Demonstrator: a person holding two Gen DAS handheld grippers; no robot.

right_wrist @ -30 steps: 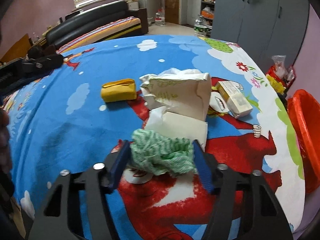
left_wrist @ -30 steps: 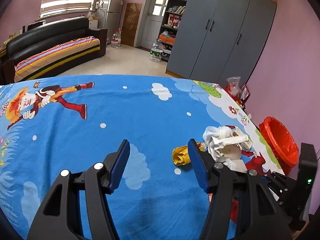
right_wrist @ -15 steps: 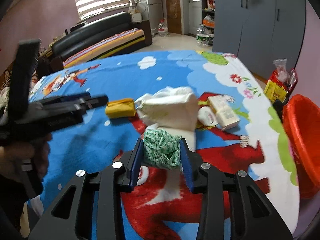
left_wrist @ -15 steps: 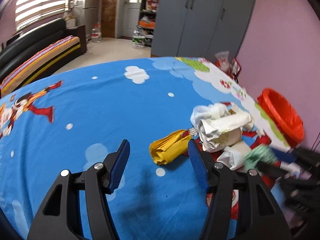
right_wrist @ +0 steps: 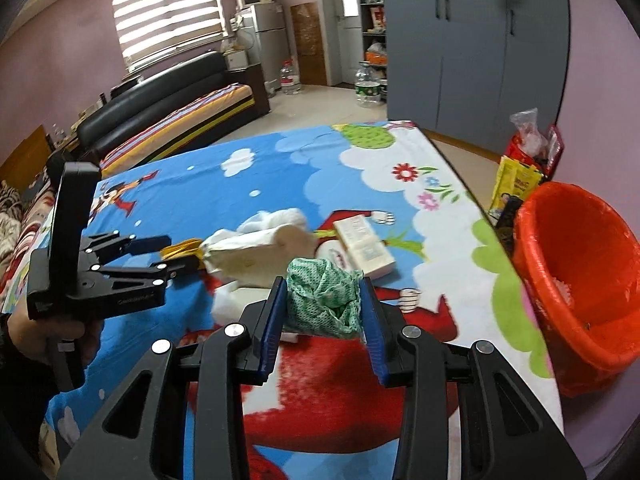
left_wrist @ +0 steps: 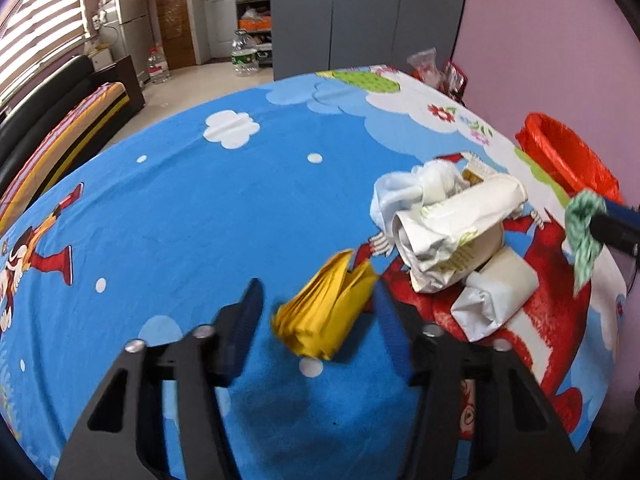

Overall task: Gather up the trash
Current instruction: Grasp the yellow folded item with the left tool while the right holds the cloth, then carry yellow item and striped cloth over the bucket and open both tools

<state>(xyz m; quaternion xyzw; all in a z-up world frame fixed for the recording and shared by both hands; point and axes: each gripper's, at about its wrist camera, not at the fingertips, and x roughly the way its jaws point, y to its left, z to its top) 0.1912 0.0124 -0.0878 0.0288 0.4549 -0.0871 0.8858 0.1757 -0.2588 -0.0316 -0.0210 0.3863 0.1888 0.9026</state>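
My right gripper [right_wrist: 323,305] is shut on a crumpled green-and-white cloth [right_wrist: 322,302] and holds it above the table, left of the red trash bin [right_wrist: 576,276]. The cloth also shows in the left wrist view [left_wrist: 582,236]. My left gripper [left_wrist: 316,312] is open, its jaws on either side of a crumpled yellow wrapper [left_wrist: 326,318] lying on the blue cartoon tablecloth [left_wrist: 200,216]. A pile of white crumpled paper and bags [left_wrist: 444,220] lies just right of the wrapper. A small white carton [right_wrist: 364,246] lies beyond the pile.
The bin [left_wrist: 568,158] stands off the table's right edge by the pink wall. Snack bags [right_wrist: 520,168] sit behind it. A black sofa [right_wrist: 168,100] and grey wardrobe [right_wrist: 472,40] stand across the room.
My right gripper has closed on the green cloth, lifted it and moved toward the bin. My left gripper has moved right and forward until its open jaws flank the yellow wrapper.
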